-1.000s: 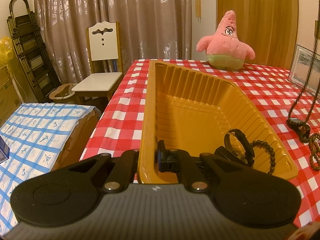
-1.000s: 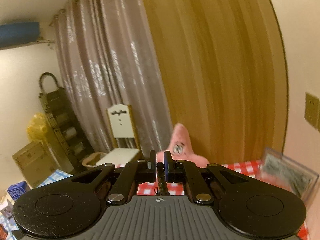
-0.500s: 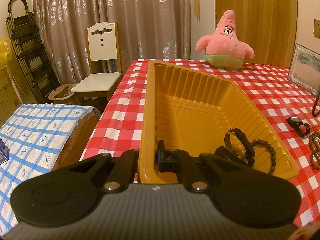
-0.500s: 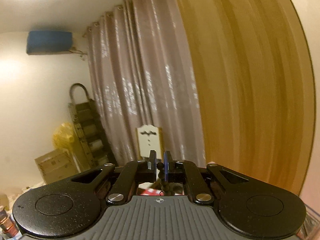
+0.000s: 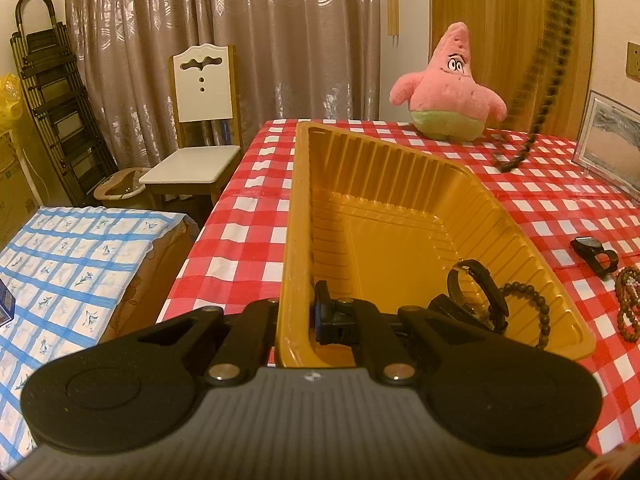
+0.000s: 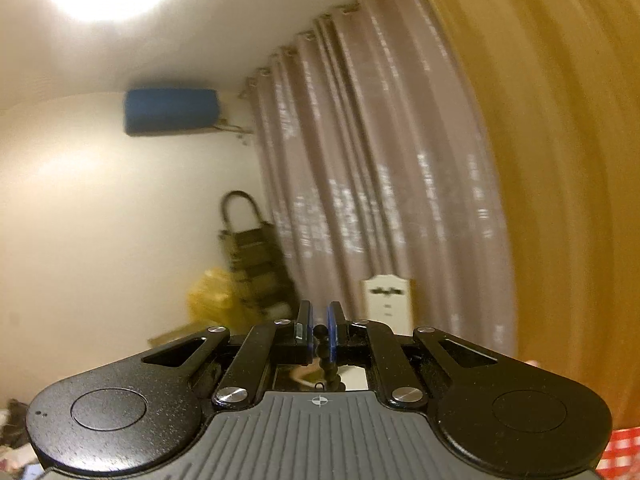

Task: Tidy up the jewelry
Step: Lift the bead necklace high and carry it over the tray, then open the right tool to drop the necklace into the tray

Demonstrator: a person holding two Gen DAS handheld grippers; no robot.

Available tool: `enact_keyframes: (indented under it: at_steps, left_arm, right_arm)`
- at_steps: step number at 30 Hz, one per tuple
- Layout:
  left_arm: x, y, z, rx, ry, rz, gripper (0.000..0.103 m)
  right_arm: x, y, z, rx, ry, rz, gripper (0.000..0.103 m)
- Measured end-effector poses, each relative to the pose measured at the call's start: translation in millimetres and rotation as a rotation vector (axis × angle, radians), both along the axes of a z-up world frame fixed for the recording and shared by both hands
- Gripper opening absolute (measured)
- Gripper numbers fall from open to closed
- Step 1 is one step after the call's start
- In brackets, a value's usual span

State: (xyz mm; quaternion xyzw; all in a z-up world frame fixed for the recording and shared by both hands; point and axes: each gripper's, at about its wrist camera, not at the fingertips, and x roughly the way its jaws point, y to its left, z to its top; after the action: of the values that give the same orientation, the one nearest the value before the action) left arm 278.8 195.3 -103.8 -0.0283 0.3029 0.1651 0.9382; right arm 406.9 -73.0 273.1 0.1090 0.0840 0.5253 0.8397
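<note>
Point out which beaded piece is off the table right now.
The long dark bead necklace, dangling in the air at upper right from the right tool. The small bead bracelet lies in the yellow tray; brown beads rest on the tablecloth.

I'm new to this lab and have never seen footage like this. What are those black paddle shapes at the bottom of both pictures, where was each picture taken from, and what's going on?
The black shapes are two hand-held grippers, each with two fingers and a wide-angle camera looking along them; a person carries one in each hand.

One picture is from the left gripper. It is clamped on the near wall of a yellow tray, which sits on a red checked tablecloth. In the tray lie a black watch and a dark bead bracelet. More brown beads and a small black item lie on the cloth to the right, with a pink plush toy at the far end.

The other picture is from the right gripper, raised and looking towards the curtain. It pinches a long bead strand, which also shows blurred, hanging above the table, in the left picture.
</note>
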Motion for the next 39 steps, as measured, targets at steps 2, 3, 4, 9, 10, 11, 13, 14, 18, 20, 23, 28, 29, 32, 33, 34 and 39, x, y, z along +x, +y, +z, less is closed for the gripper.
enact_keyframes:
  at_steps: [2, 3, 4, 9, 10, 11, 13, 14, 18, 20, 23, 28, 29, 32, 33, 34, 39]
  left_arm:
    - [0.0, 0.1, -0.1, -0.001, 0.0, 0.0, 0.003]
    - [0.2, 0.2, -0.2, -0.002, 0.0, 0.0, 0.003]
    - [0.0, 0.8, -0.3, -0.003, -0.002, -0.001, 0.003]
    - [-0.2, 1.4, -0.2, -0.006, -0.005, -0.003, 0.003]
    - [-0.2, 2.0, -0.3, -0.007, -0.006, -0.003, 0.003]
    - [0.0, 2.3, -0.4, -0.008, -0.008, -0.005, 0.003]
    - [-0.2, 2.1, -0.1, -0.009, -0.011, -0.007, 0.003]
    - [-0.1, 1.9, 0.2, -0.008, -0.014, -0.008, 0.003]
    - [0.2, 0.4, 1.4, 0.001, -0.021, -0.012, 0.003]
    - [-0.1, 0.0, 1.8, 0.002, -0.021, -0.012, 0.003]
    - [0.3, -0.6, 2.5, 0.004, -0.021, -0.014, 0.003]
    - [1.7, -1.4, 3.4, 0.005, -0.02, -0.014, 0.003]
    - [1.7, -0.9, 3.5, 0.005, -0.02, -0.013, 0.003]
    - [1.7, -1.0, 4.1, 0.006, -0.018, -0.013, 0.003]
    - [2.1, -1.3, 4.3, 0.007, -0.017, -0.013, 0.003]
    - [1.9, -1.4, 4.5, 0.007, -0.017, -0.013, 0.003]
    - [1.7, -2.2, 5.7, 0.007, -0.015, -0.01, 0.003]
  right_arm:
    - [-2.8, 11.6, -1.3, 0.008, 0.019, 0.041, 0.007]
    - [-3.5, 19.3, -4.4, 0.009, 0.034, 0.062, 0.007]
    - [-3.9, 26.4, -5.8, 0.006, 0.049, 0.082, 0.007]
    - [-2.4, 71.8, -32.0, -0.036, 0.135, 0.171, 0.007]
    - [-2.2, 80.7, -40.0, -0.047, 0.154, 0.185, 0.007]
    - [-1.0, 87.1, -46.6, -0.057, 0.174, 0.194, 0.007]
    - [1.0, 101.2, -65.0, -0.081, 0.223, 0.21, 0.007]
    - [-0.2, 105.6, -75.0, -0.097, 0.243, 0.211, 0.007]
    - [6.5, 125.3, -126.0, -0.178, 0.364, 0.2, 0.007]
    - [12.1, 134.4, -155.7, -0.226, 0.426, 0.183, 0.007]
    - [16.5, 136.9, -207.7, -0.3, 0.528, 0.154, 0.007]
    - [25.7, 141.4, -266.6, -0.41, 0.627, 0.103, 0.007]
    - [25.1, 141.8, -272.7, -0.427, 0.63, 0.105, 0.007]
    - [24.2, 139.9, -286.6, -0.46, 0.648, 0.089, 0.008]
    - [21.7, 138.6, -290.2, -0.465, 0.644, 0.086, 0.009]
    - [19.2, 135.5, -293.5, -0.469, 0.64, 0.076, 0.011]
    - [13.3, 124.5, -309.2, -0.483, 0.652, 0.01, 0.047]
